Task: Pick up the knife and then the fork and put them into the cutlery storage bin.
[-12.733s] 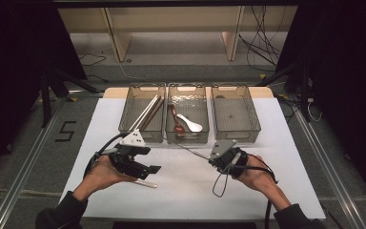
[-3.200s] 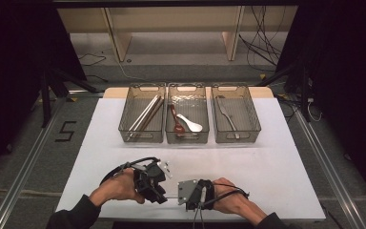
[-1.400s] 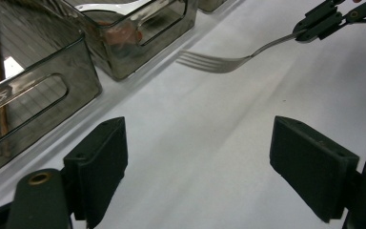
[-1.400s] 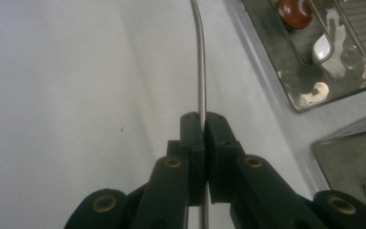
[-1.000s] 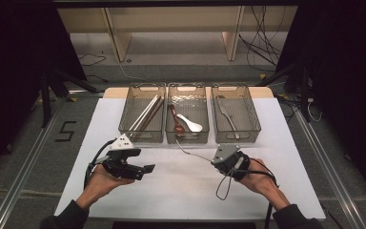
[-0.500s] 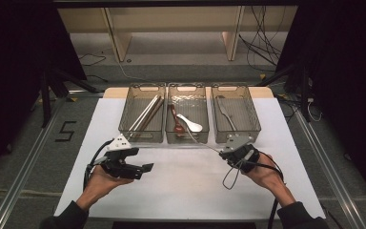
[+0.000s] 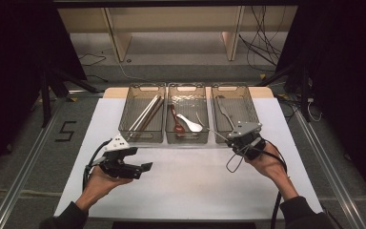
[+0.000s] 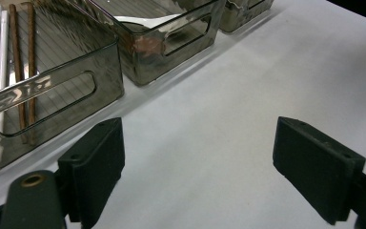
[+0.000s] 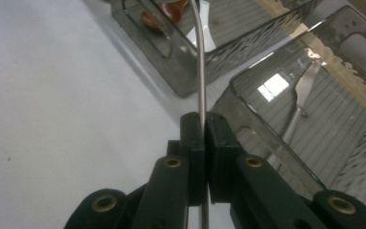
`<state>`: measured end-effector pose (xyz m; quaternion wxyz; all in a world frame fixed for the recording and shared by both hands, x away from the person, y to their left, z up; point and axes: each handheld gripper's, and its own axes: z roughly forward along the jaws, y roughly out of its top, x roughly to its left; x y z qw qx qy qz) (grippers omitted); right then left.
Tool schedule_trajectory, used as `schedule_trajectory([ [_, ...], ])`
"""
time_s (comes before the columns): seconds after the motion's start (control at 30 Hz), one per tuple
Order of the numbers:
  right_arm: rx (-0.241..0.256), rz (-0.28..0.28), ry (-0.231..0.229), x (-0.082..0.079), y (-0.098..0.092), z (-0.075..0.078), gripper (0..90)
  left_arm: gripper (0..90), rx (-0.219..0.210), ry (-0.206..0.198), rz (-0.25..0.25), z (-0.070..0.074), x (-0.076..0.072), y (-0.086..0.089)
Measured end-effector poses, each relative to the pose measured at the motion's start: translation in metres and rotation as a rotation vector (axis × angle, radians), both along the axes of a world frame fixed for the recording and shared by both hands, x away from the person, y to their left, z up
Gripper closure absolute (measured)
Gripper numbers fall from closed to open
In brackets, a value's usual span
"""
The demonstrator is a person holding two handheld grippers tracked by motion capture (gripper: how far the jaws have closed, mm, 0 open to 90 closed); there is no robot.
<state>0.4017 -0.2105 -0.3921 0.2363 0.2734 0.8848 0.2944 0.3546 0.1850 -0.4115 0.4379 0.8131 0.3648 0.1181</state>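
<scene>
**Metal utensil pinched at the bins' front edge**

Seen from the high view, the right gripper [image 7: 229, 139] sits at the near edge of the three smoky bins, a thin metal utensil [image 7: 208, 128] slanting from it up and left over the middle bin [image 7: 186, 139]. The left gripper [image 7: 140, 169] hangs apart over bare white table [image 7: 195, 186], with wide open room between the two hands and in front of the bins.

From the left gripper view, its jaws stand wide apart with nothing between them; the left bin [image 8: 52, 90] with its chopsticks [image 8: 14, 57] lies just ahead.

Close up in the right gripper view, the jaws are pressed together on the utensil's handle [image 9: 200, 62], a grip too small to read from above. A piece of metal cutlery [image 9: 298, 102] lies inside the right bin [image 9: 267, 138], whose wall is just beside the jaws.
</scene>
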Motion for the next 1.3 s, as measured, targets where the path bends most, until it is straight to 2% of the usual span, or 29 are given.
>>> schedule_trajectory([
  [0.3,0.024,-0.045,-0.007,0.014,-0.006,0.009,87.6,17.4,-0.002,-0.001,0.003,0.0,-0.001,0.001],
  [0.7,0.039,-0.115,0.029,0.029,-0.011,0.011,87.6,17.4,-0.008,-0.009,0.002,0.001,-0.001,0.002],
  [0.87,0.045,-0.149,0.035,0.04,-0.012,0.012,87.6,17.4,-0.021,-0.016,0.003,0.003,-0.003,0.002],
  [1.3,0.06,-0.27,0.081,0.076,-0.025,0.01,87.5,17.0,-0.019,-0.018,0.004,0.003,-0.003,0.003],
])
